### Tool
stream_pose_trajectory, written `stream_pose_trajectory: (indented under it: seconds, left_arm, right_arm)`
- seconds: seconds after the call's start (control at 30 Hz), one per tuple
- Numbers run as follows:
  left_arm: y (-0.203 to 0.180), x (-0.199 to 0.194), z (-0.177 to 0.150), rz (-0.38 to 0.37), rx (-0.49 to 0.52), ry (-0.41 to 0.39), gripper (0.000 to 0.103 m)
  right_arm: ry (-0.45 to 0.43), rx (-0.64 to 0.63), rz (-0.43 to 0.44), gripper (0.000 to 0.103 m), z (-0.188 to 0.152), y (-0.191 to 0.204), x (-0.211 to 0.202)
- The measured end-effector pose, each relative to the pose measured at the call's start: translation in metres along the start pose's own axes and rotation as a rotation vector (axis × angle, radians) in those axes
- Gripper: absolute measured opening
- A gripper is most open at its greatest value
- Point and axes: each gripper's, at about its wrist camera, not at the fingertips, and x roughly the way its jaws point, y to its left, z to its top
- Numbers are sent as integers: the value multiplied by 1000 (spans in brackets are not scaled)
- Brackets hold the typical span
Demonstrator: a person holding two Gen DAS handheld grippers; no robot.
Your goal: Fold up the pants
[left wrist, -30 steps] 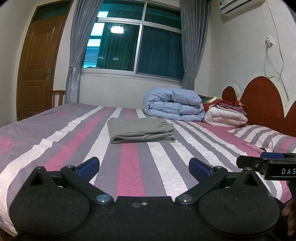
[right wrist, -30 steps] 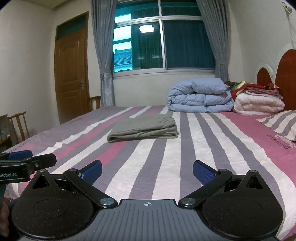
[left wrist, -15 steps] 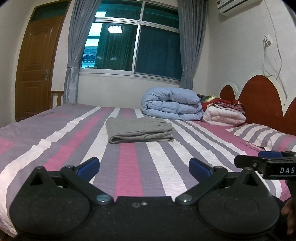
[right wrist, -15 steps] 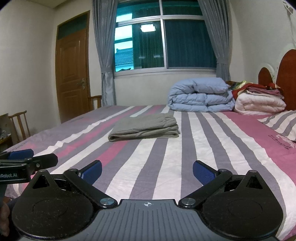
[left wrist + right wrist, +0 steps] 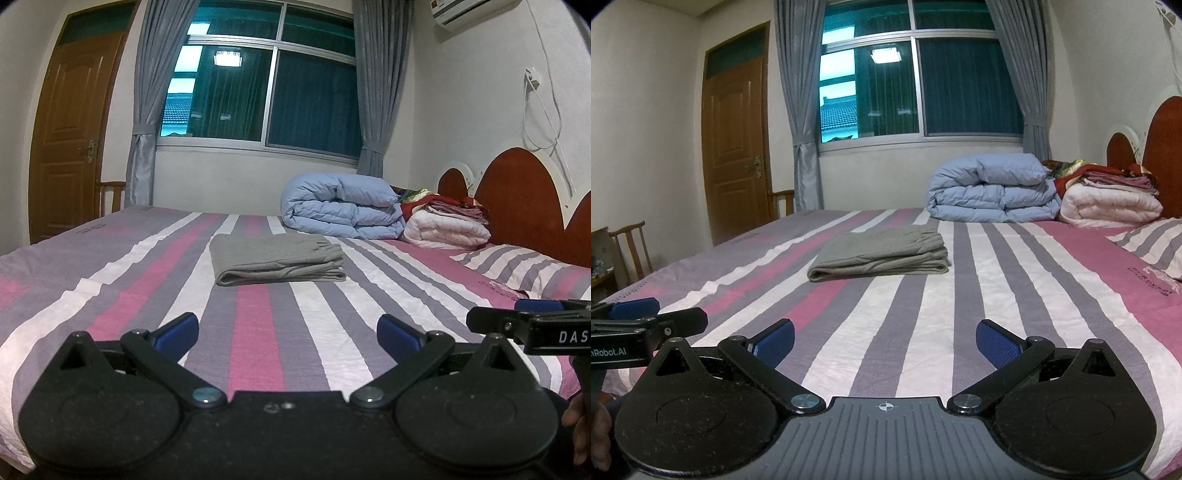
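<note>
Left wrist view: pants (image 5: pixel 277 260) folded, frame centre on bed (image 5: pixel 110 295); left gripper (image 5: pixel 288 330) & right gripper (image 5: pixel 885 338) both wide, empty, well apart from pants; task looks done, nxt prob. nothing but retreat.

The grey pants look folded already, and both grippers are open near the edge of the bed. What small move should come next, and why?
Probably none on the cloth: draw both grippers back. The grey pants lie as a neat folded stack on the striped bed, and the left gripper and right gripper are open, holding nothing, well short of them.
</note>
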Motion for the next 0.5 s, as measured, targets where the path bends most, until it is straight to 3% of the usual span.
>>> stream_pose_trajectory:
  seconds: [0.5]
  left_arm:
    - [1, -1, 0, -8, 4, -4, 97]
  right_arm:
    - [1, 1, 0, 103, 0, -1, 0]
